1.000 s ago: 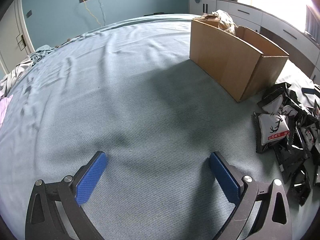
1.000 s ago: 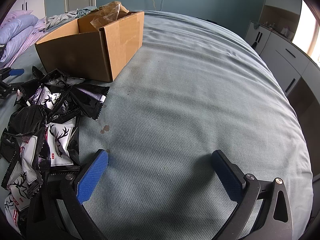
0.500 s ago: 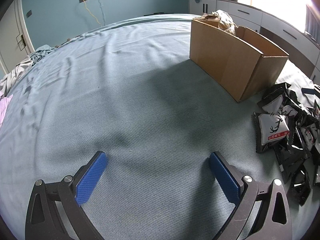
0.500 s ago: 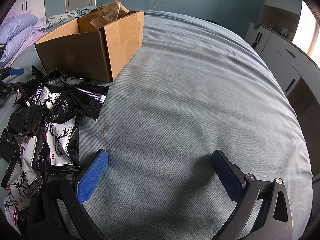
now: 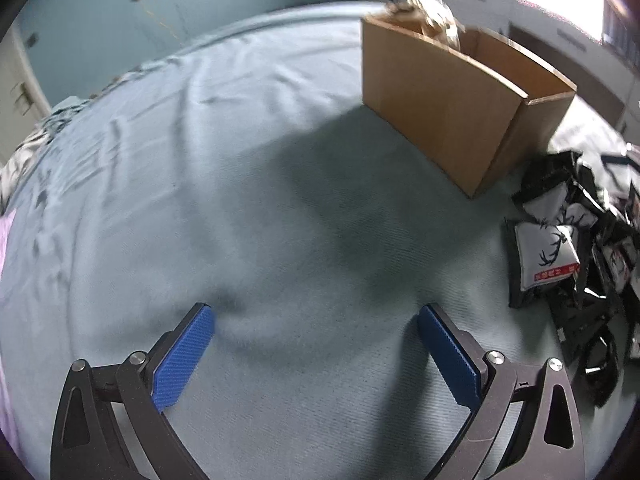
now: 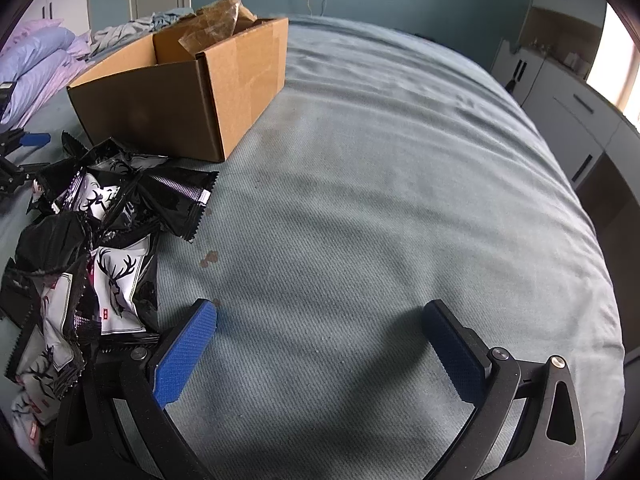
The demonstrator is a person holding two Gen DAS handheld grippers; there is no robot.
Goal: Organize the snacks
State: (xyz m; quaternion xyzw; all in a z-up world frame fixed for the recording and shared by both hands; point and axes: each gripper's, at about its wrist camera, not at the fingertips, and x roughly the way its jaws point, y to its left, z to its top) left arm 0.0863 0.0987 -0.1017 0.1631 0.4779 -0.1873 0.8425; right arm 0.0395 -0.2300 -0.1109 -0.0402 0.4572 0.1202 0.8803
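Two grippers here, both spread wide with nothing between the blue pads. Left gripper (image 5: 314, 314) hangs low over bare bedspread (image 5: 240, 200), and its view is a bit smeared so fine detail is mushy. Right gripper (image 6: 318, 312) sits over the same blue-grey cover, and its left finger (image 6: 184, 354) is right up against the edge of the snack pile, looks like it's touching or overlapping a packet but I can't say for sure. Snacks (image 6: 80, 248) are a loose heap of black and white packets with a deer print, some face up, some flipped to the plain black side, all lying on the bed and overlapping each other. From the left view that heap (image 5: 568, 256) is off to the right, well apart from the left gripper's fingers. Box (image 6: 188, 88) is brown cardboard, open on top, standing just behind the heap; the nearest packets come right up near its front corner. Some crumpled brownish plastic (image 6: 220, 20) pokes out of the far end of the box. No packets visible inside it from either angle. Small reddish-brown stain (image 6: 209, 258) on the cover just beside the heap. Pillows (image 6: 36, 60) and rumpled bedding are piled beyond the box, white cabinets (image 6: 568, 108) along the wall.
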